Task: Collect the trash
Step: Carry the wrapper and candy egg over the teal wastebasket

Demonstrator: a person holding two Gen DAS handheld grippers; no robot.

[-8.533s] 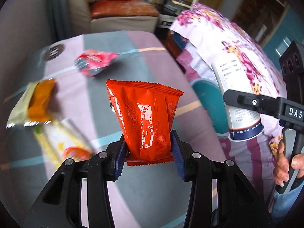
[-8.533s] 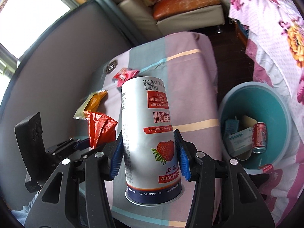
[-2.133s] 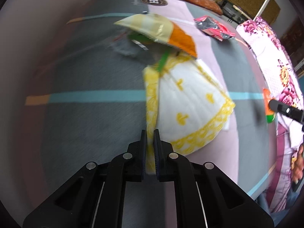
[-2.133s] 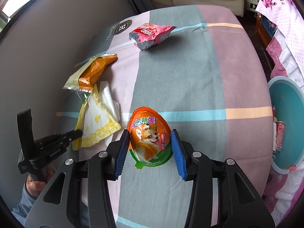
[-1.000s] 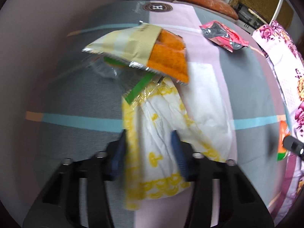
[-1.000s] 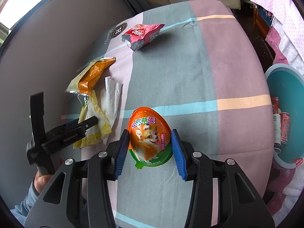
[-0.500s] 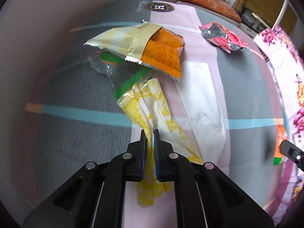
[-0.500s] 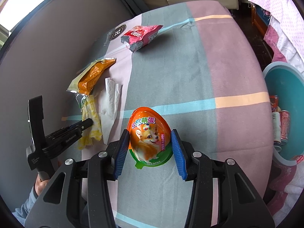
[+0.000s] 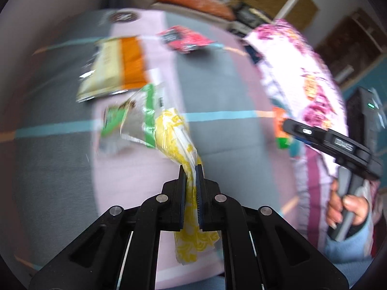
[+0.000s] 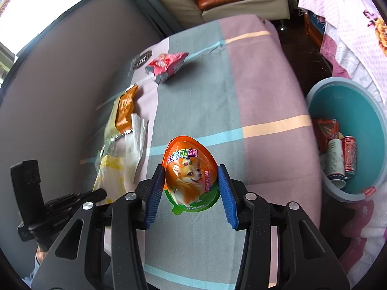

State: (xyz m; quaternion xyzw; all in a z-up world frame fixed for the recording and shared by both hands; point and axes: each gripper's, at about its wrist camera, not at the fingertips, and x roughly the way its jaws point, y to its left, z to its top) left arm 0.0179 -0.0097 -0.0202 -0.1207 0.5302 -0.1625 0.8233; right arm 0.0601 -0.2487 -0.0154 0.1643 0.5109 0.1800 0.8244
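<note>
Lifted off the bed now, the yellow-patterned napkin [image 9: 180, 142] hangs pinched in the left gripper [image 9: 191, 169], whose jaws have just closed flat on it; a clear green-printed wrapper [image 9: 135, 118] drags along. The right gripper [image 10: 191, 188] clamps the orange egg-shaped toy pack [image 10: 189, 169] above the striped bed cover [image 10: 254, 96]. Cans and wrappers already lie in the teal basin [image 10: 350, 101] beside the bed. Left to collect, apparently: both held pieces, the orange snack bag [image 9: 116, 67], the white tissue [image 10: 137, 133] and the red wrapper [image 10: 167, 66].

Soft window daylight, motion-blurred left view
</note>
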